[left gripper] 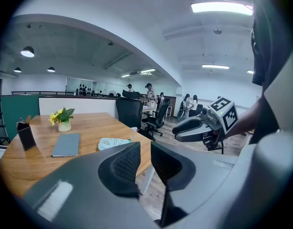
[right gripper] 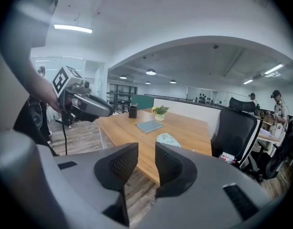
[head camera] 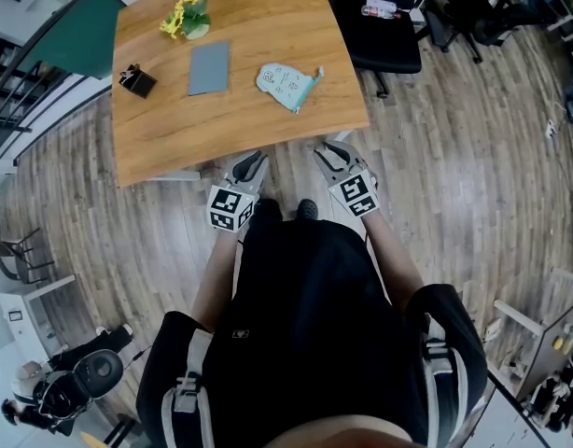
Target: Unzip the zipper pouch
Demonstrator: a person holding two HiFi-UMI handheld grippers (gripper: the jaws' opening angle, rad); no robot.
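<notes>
The zipper pouch (head camera: 288, 84), light teal with small prints, lies flat on the wooden table (head camera: 165, 129) near its front right part. It also shows small in the left gripper view (left gripper: 113, 142) and in the right gripper view (right gripper: 168, 140). Both grippers hang short of the table's front edge, well apart from the pouch. My left gripper (head camera: 252, 162) (left gripper: 145, 152) has a narrow gap between its jaws, with nothing in it. My right gripper (head camera: 326, 154) (right gripper: 146, 159) stands the same way, open and empty.
On the table lie a grey notebook (head camera: 209, 67), a small pot of yellow flowers (head camera: 186, 17) and a black holder (head camera: 137, 80). A black office chair (head camera: 384, 26) stands at the table's right. Wooden floor surrounds me. People stand far back in the room.
</notes>
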